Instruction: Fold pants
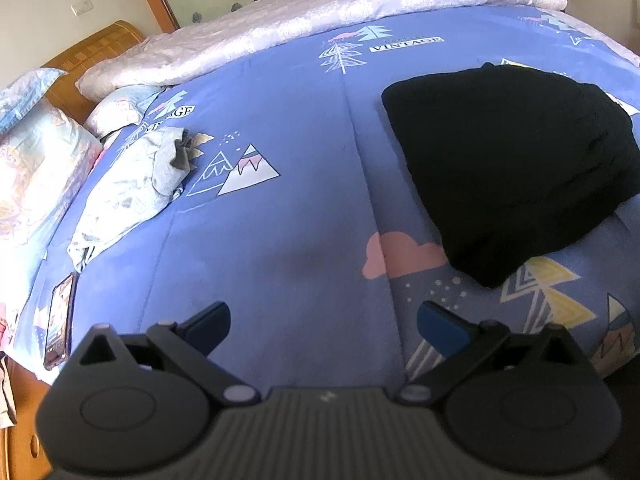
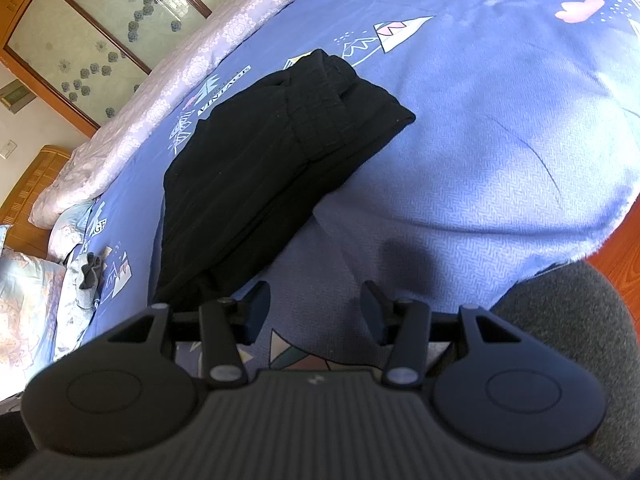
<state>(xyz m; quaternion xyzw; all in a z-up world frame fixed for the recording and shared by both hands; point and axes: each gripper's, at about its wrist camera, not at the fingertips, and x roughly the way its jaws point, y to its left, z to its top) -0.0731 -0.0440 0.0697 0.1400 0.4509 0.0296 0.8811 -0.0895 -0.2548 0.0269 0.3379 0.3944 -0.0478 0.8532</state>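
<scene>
left gripper (image 1: 323,322): black, ribbed body; blue fingers (image 1: 442,330) | right gripper (image 2: 315,312): black; round silver rivets

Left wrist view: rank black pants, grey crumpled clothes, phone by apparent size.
1. Black pants, folded on the blue bedspread, clearly largest.
2. Grey crumpled clothes near the pillow.
3. Phone at the bed's edge, smallest.
Fisheye stretch at the rim makes the gap between 2 and 3 unsure.

Blue quilt (image 1: 280,220) printed with mountains and clouds across most of both views. Pale lilac blanket (image 1: 320,12) along the top. Wooden headboard (image 1: 100,48) upper left, frosted flowered panels (image 2: 100,32) behind, reddish wooden floor (image 2: 624,248) at right. Bright daylight.
</scene>
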